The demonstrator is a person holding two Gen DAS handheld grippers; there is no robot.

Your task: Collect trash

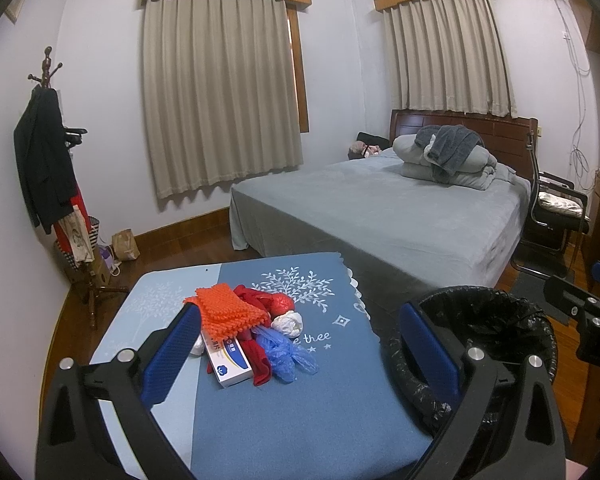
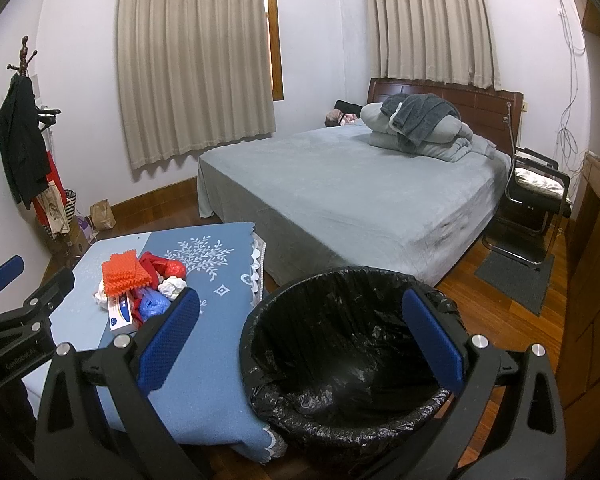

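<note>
A pile of trash lies on a small table with a blue cloth [image 1: 300,400]: an orange foam net [image 1: 228,312], red plastic [image 1: 280,302], a crumpled white wad [image 1: 288,322], a blue plastic bag [image 1: 286,354] and a white and blue carton [image 1: 230,362]. A bin lined with a black bag [image 2: 340,360] stands on the floor right of the table. My left gripper [image 1: 300,352] is open above the table, just short of the pile. Open too, my right gripper [image 2: 300,344] hovers over the bin's rim. Nothing is held. The pile [image 2: 140,288] also shows in the right wrist view.
A grey-covered bed [image 1: 380,208] fills the space behind the table. At the left wall a coat rack [image 1: 44,140] stands with bags and a paper bag [image 1: 126,244] beside it. A chair [image 2: 536,196] and wooden cabinet [image 2: 596,264] are at the right.
</note>
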